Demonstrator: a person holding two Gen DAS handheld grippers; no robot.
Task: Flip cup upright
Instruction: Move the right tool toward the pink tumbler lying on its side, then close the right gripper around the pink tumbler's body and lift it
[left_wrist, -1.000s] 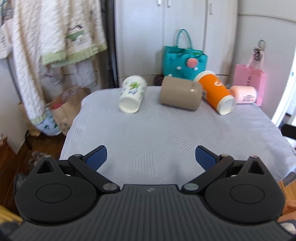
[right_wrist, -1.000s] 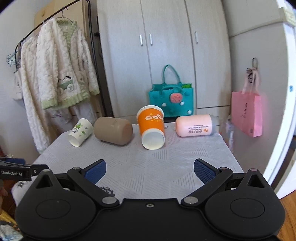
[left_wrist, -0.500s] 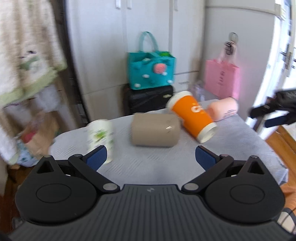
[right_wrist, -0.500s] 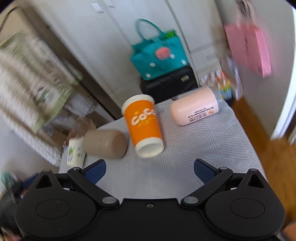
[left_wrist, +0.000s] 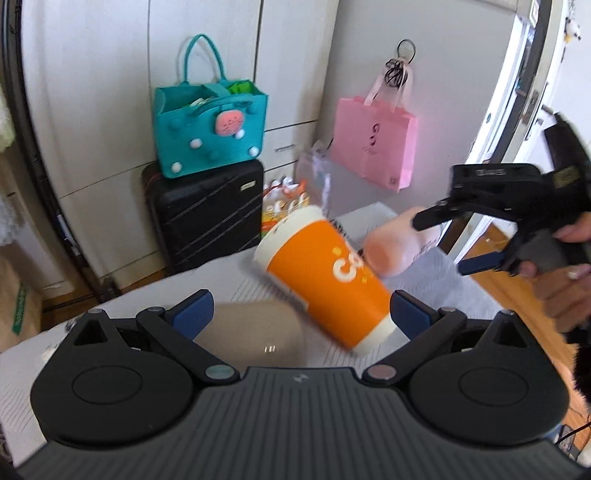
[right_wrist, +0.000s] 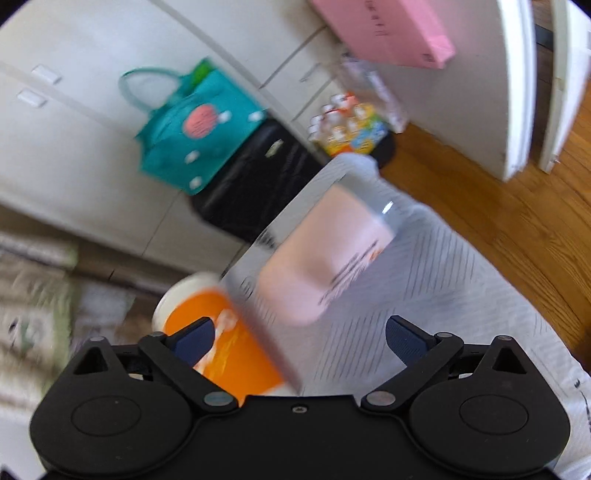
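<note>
An orange cup (left_wrist: 325, 280) lies on its side on the white-clothed table (left_wrist: 424, 291), mouth toward me. A tan cup (left_wrist: 255, 332) lies on its side left of it and a pink cup (left_wrist: 395, 247) lies behind on the right. My left gripper (left_wrist: 301, 314) is open, just short of the orange and tan cups. My right gripper (right_wrist: 299, 334) is open, tilted, close above the pink cup (right_wrist: 325, 266) with the orange cup (right_wrist: 229, 354) by its left finger. The right gripper also shows in the left wrist view (left_wrist: 458, 240), beside the pink cup.
A teal bag (left_wrist: 210, 133) sits on a black suitcase (left_wrist: 207, 218) behind the table. A pink bag (left_wrist: 373, 144) hangs on the wall. Packed bottles (right_wrist: 347, 129) stand on the wooden floor (right_wrist: 498, 206) past the table's right edge.
Both grippers have moved forward toward the cups. The left swung right onto the orange cup. The right tilted and closed in on the pink cup. Both stay open.
</note>
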